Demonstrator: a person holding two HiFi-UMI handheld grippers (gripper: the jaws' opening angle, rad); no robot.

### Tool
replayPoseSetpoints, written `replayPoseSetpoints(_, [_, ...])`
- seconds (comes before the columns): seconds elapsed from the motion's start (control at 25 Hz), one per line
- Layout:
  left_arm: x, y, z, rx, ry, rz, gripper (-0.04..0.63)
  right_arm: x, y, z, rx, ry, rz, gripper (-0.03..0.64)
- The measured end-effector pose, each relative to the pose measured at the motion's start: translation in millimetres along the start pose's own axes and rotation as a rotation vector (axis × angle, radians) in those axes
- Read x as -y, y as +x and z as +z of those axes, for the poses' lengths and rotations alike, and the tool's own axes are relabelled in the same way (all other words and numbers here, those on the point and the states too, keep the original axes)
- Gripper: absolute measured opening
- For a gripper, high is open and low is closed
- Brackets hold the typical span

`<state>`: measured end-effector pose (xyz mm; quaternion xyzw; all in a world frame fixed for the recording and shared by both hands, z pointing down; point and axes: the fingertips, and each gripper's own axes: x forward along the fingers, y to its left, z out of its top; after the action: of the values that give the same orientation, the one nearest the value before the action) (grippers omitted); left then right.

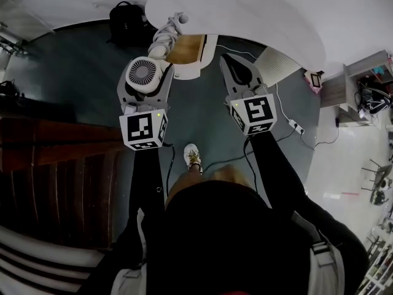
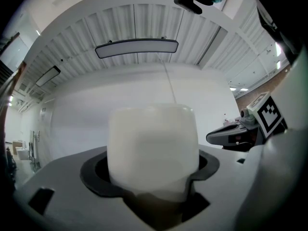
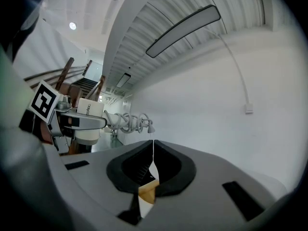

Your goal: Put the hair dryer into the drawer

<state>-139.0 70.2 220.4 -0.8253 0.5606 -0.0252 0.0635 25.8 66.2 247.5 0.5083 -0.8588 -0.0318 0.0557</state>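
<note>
The white hair dryer point(image 1: 142, 72) is held in my left gripper point(image 1: 148, 70), which is shut on its body, with the round intake grille facing up. Its coiled white cord point(image 1: 164, 39) trails off toward the open drawer point(image 1: 187, 49), whose wooden inside shows under the edge of the white table point(image 1: 245, 11). From the left gripper view the dryer body point(image 2: 153, 148) fills the gap between the jaws. My right gripper point(image 1: 232, 60) hovers to the right of the drawer, shut and empty. In the right gripper view its tips point(image 3: 153, 146) meet, and the dryer point(image 3: 89, 117) shows at left.
A black backpack point(image 1: 126, 20) lies on the dark floor behind the drawer. Wooden stairs point(image 1: 55, 165) run along the left. A white power strip point(image 1: 295, 126) and cables lie at right near a shelf unit point(image 1: 368, 78). The person's shoe point(image 1: 192, 158) stands below the grippers.
</note>
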Motion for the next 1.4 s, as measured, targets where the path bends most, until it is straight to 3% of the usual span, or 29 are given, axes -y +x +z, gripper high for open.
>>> replayPoseSetpoints(0.76, [-50,29,-17,-0.009,-0.004,-0.050,0.379,-15,57,-5,-0.010,0.029,-0.049,0.029])
replayPoseSetpoints(1.2, [-61,74,-27,-0.029,0.021,-0.036,0.379,12,110,-14,0.004,0.047,-0.009,0.029])
replayPoseSetpoints(1.4, [-69,132,-32,-0.047,0.034,-0.013,0.379,51,163,-20,-0.002,0.058,0.031,0.029])
